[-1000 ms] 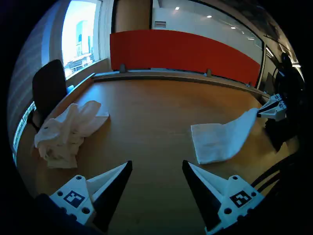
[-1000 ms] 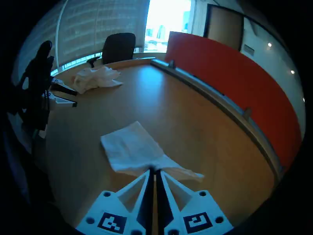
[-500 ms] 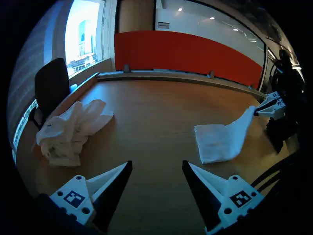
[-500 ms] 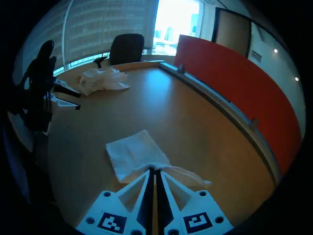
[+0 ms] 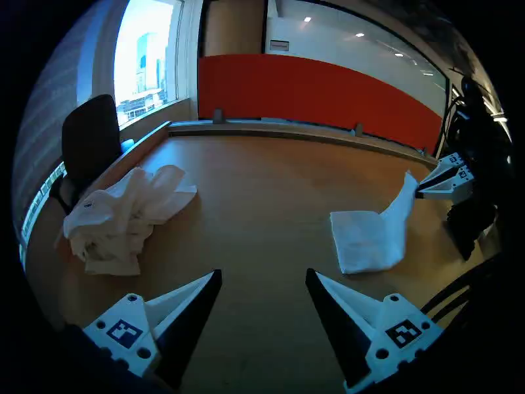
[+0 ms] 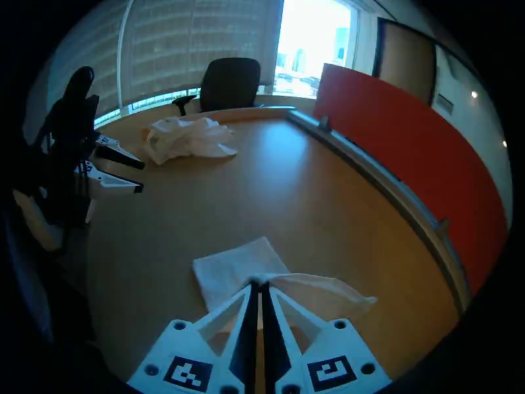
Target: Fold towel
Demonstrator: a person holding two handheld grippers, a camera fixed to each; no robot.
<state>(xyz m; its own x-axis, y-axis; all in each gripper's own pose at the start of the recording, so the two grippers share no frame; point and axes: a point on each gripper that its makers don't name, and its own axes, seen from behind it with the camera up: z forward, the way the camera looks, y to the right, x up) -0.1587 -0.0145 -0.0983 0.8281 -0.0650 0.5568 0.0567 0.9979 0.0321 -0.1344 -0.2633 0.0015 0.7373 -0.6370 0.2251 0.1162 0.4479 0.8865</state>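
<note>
A heap of white cloths is lying on the bench. Right of the heap, my left gripper is hanging with its fingers wide apart. Farther right of the heap, the towel is lying mostly flat. My right gripper is pinching its lifted corner, fingers together. The towel is looking soft, light and floppy, so I am thinking corners are best for grabbing.

White left tool, black-lined, square-tag markings
</note>
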